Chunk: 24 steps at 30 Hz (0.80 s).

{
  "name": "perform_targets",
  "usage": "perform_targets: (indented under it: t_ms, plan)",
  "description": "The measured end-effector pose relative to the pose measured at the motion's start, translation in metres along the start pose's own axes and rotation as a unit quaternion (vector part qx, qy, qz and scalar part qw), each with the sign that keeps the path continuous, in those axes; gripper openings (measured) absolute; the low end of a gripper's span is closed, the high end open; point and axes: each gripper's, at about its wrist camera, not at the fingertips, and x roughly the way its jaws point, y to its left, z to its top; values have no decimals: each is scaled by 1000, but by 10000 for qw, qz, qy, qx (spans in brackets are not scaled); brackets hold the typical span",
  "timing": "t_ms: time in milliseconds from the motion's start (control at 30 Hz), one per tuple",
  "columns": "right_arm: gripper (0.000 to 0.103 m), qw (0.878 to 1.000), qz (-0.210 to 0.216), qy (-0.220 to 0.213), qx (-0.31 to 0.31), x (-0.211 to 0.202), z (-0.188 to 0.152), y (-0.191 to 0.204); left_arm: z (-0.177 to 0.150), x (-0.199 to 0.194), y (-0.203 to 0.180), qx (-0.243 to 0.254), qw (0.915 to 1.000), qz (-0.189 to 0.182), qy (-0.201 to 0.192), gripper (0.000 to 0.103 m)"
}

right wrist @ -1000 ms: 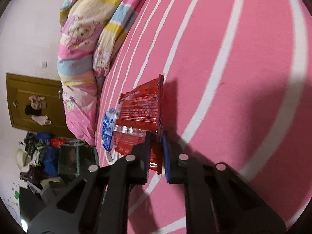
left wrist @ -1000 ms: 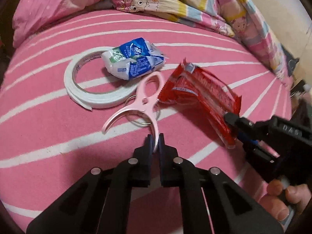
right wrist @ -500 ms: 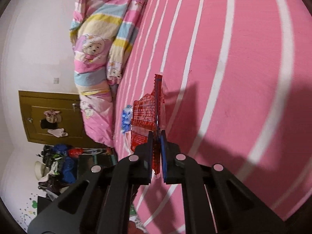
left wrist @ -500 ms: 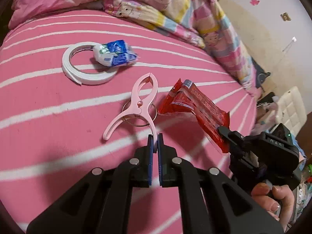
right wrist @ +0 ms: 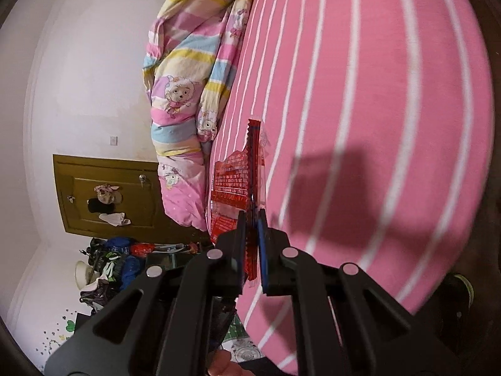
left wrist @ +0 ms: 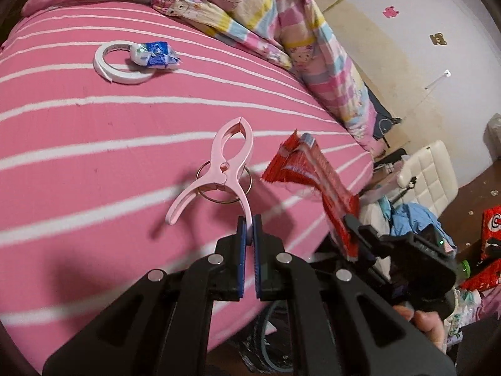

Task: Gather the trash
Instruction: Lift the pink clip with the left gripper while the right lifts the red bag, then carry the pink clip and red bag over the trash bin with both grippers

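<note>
My left gripper (left wrist: 249,222) is shut on one handle of a pink clothes peg (left wrist: 224,172) with a metal ring, held up off the pink striped bed (left wrist: 94,163). The right gripper (left wrist: 352,235) is shut on the end of a red snack wrapper (left wrist: 313,172), which hangs in the air beside the peg. In the right wrist view the gripper (right wrist: 252,219) pinches the red wrapper (right wrist: 238,185) edge-on above the bed (right wrist: 391,125). A crumpled blue and white wrapper (left wrist: 153,54) lies on a white tape roll (left wrist: 120,62) at the far side of the bed.
A striped cartoon quilt (left wrist: 281,31) is heaped along the bed's far edge. Beyond the bed stand a white padded chair (left wrist: 429,175), clothes and red packaging (left wrist: 488,228) on the floor. A brown door (right wrist: 106,194) and a floor clutter pile (right wrist: 109,263) show in the right wrist view.
Both grippers have lifted and drawn back from the bed, carrying the peg and the red wrapper up off the sheet. The tape roll and blue wrapper now lie farther away.
</note>
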Motion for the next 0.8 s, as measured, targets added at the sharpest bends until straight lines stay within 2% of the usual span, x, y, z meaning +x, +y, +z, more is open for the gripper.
perform_targets:
  t_ms: [433, 800]
  plan:
    - [8, 9991, 275, -329, -45, -90, -35, -11, -61, -24, -54, 194, 9989, -347, 260, 4]
    - [8, 9967, 256, -739, 193, -165, -44, -46, -109, -4, -105, 468, 9943, -641, 711, 4]
